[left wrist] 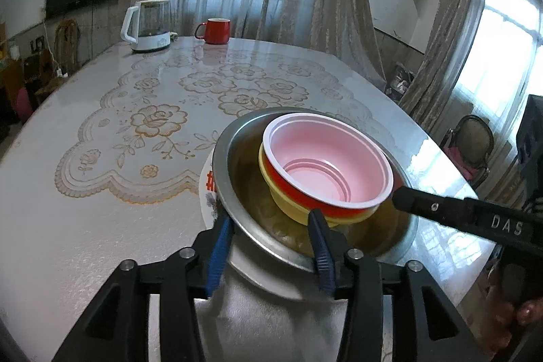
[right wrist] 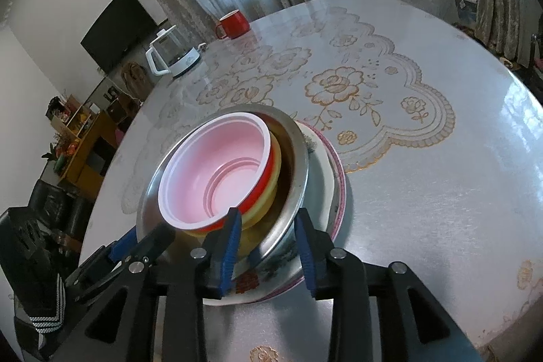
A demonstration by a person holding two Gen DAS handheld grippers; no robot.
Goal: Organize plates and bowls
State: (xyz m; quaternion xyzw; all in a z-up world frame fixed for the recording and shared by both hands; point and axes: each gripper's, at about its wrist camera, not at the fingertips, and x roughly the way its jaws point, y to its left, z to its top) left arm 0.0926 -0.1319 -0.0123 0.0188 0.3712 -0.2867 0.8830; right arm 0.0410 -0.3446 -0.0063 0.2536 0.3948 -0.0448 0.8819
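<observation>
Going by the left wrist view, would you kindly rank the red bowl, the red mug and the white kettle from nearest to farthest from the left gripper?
1. red bowl, just ahead of the left gripper, nested in the metal basin.
2. red mug, far edge of the table, centre.
3. white kettle, far edge, left; roughly as far as the mug, too close to call.

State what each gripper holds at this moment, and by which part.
Nothing is gripped. The left gripper and right gripper each straddle the near rim of the wide steel bowl, jaws open, pads not pressing on it.
</observation>
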